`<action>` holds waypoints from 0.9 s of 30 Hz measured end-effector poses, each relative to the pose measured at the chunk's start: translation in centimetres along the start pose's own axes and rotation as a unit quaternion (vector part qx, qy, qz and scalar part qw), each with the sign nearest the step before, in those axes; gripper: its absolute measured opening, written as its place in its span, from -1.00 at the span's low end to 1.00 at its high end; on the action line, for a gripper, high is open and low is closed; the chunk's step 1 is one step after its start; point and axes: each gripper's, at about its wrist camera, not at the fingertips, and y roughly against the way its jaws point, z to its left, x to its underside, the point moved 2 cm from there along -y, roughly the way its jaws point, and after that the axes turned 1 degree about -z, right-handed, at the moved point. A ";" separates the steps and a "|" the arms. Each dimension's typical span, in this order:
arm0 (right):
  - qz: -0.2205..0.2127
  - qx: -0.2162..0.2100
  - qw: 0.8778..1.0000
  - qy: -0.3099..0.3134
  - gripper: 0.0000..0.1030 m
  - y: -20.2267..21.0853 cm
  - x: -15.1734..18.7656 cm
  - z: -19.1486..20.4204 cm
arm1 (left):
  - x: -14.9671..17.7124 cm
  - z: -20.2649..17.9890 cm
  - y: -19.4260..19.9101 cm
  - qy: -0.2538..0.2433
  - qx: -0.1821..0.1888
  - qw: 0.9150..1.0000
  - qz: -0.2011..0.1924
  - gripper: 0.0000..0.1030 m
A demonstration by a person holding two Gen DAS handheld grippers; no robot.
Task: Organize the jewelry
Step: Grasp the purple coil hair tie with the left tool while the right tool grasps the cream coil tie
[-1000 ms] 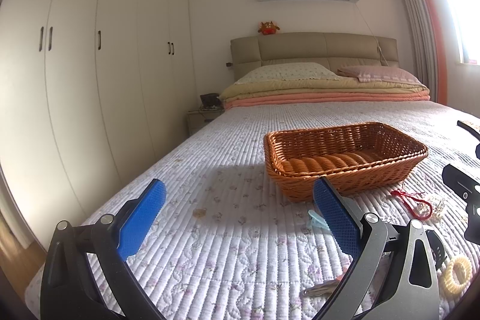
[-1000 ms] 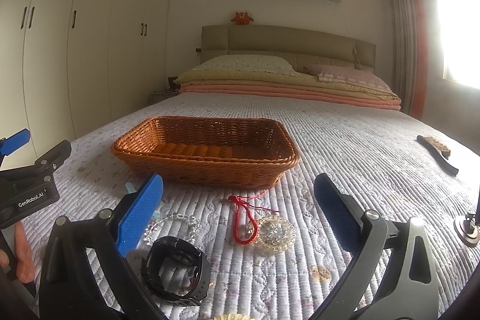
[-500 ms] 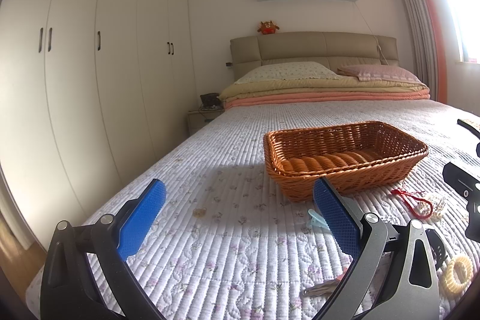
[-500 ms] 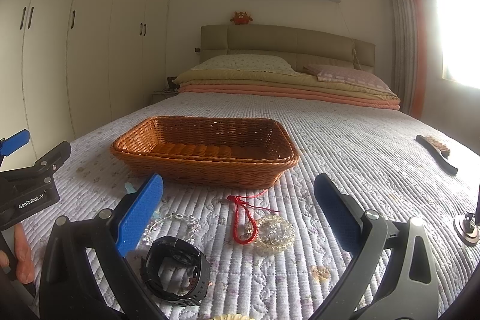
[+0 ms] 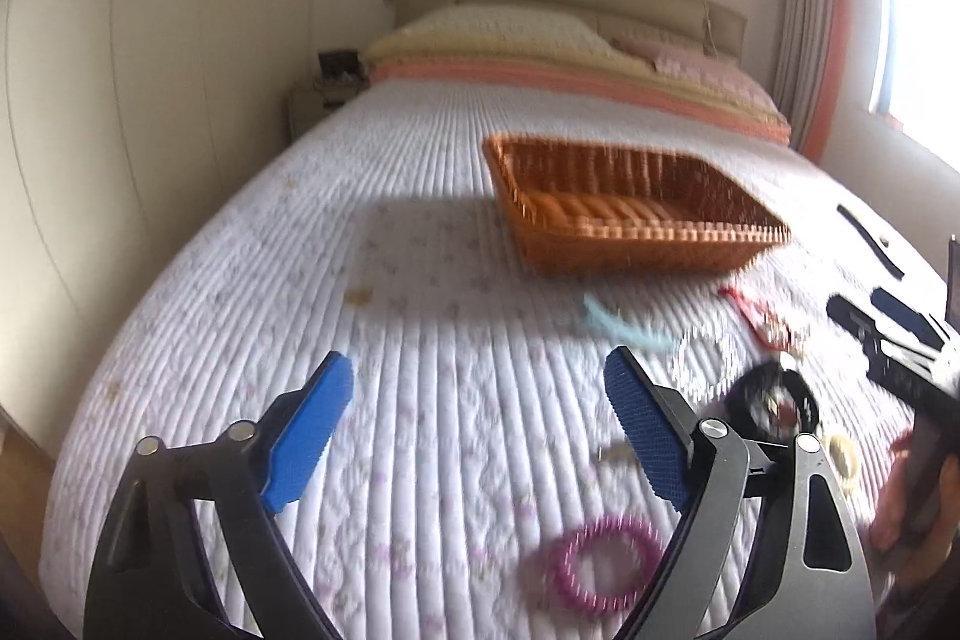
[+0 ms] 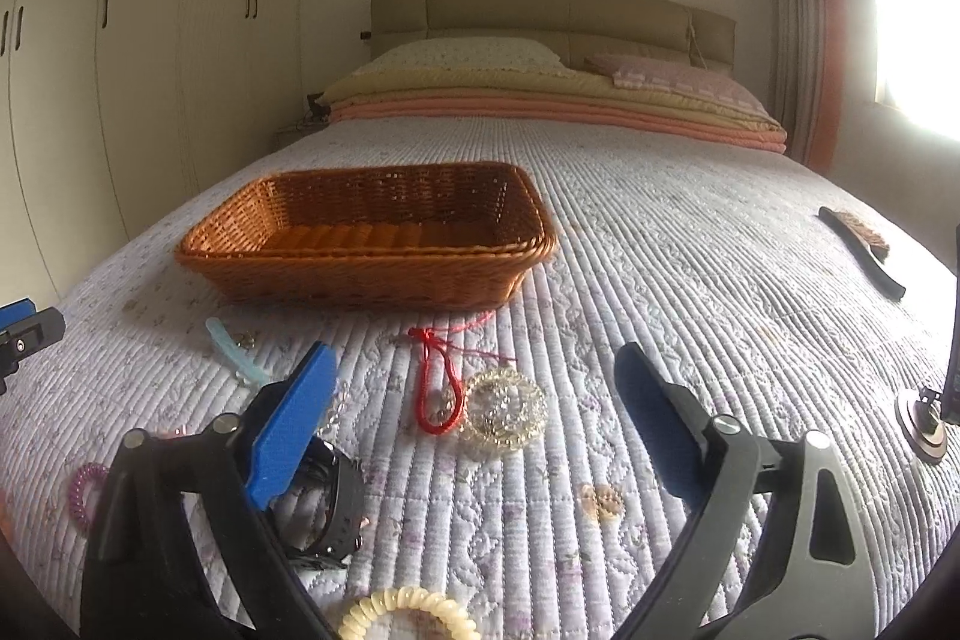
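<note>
An empty brown wicker basket (image 6: 372, 232) (image 5: 630, 208) sits mid-bed. In front of it lie a red cord bracelet (image 6: 441, 388), a sparkly round piece (image 6: 507, 409), a black watch (image 6: 330, 508), a light blue clip (image 6: 234, 349), a cream coil band (image 6: 408, 613) and a pink coil band (image 5: 600, 565). My right gripper (image 6: 474, 364) hovers over the red cord and the sparkly piece, jaws wide and closing, pads touching nothing. My left gripper (image 5: 480, 376) is over bare quilt left of the jewelry, jaws closing, nothing between them. The left wrist view is blurred.
A black brush (image 6: 864, 250) lies on the right side of the quilt. A small round stand (image 6: 924, 418) is at the right edge. White wardrobes (image 6: 120, 40) line the left wall; pillows and folded blankets (image 6: 540, 100) are at the headboard.
Both grippers have tipped downward, showing more of the quilt and jewelry. The left view swung right, with the pink coil band now visible. Both pairs of jaws have narrowed a little.
</note>
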 end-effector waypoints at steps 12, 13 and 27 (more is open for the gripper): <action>0.117 -0.033 0.993 0.003 -0.30 2.9 8.0 -0.5 | 4.8 -2.1 0.4 -0.012 0.053 0.995 0.082 0.22; 0.121 -0.031 0.992 0.003 -0.34 2.6 8.3 -0.4 | 5.2 -2.2 0.3 -0.011 0.053 0.995 0.088 0.21; 0.099 -0.031 0.993 0.048 -0.79 2.9 8.7 1.8 | 6.8 -4.1 -0.5 -0.061 0.010 0.994 0.085 -0.55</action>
